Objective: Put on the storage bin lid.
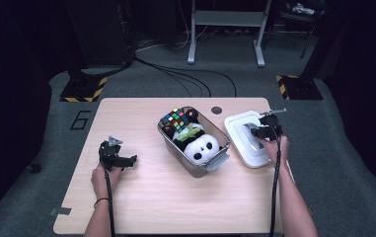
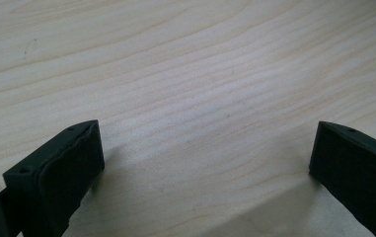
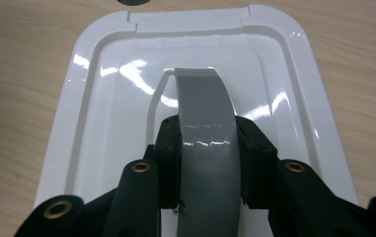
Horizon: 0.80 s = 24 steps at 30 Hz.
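Right gripper [image 3: 208,163] on lid handle [image 3: 205,113]

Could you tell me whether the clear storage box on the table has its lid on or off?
Off. The clear storage box stands open with the toys visible inside, and its white lid lies on the table beside it.

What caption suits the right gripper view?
Right gripper shut on the grey handle of a white lid lying on the table.
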{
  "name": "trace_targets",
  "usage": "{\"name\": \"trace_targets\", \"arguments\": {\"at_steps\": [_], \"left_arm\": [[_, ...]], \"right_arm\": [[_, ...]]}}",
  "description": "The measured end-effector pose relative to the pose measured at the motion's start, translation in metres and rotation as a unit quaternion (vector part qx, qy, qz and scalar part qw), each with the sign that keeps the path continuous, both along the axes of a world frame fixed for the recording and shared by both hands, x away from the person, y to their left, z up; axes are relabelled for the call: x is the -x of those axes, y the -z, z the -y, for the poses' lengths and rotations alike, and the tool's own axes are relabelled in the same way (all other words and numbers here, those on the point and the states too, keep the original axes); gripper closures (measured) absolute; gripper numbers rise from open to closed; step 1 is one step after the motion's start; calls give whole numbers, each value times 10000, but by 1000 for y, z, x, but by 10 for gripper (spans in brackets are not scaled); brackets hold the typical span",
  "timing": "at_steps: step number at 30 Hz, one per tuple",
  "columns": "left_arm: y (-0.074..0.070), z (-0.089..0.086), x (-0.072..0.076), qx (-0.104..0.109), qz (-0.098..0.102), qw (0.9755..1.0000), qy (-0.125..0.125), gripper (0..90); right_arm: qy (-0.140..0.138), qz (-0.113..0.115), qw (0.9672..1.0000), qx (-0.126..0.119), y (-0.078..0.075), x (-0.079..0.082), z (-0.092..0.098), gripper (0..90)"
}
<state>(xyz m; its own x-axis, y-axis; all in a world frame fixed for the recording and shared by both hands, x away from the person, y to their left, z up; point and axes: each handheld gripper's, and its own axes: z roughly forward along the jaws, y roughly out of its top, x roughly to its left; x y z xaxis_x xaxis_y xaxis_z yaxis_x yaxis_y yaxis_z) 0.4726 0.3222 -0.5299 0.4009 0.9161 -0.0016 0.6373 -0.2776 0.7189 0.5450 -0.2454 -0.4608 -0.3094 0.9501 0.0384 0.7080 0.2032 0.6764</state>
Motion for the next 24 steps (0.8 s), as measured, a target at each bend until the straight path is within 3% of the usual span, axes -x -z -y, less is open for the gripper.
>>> {"name": "trace_targets", "arguments": {"at_steps": [3,10,24], "left_arm": [[0,0,0,-4,-3,10000,4,0],[0,0,0,-5,-2,10000,4,0],[0,0,0,-2,0,10000,0,0]], "right_arm": [[-50,-42,10000,-24,-6,1,0,668],[-119,132,9998,-99,-33,4,2,668],[-289,411,9987,-4,-80,11,-6,669]]}}
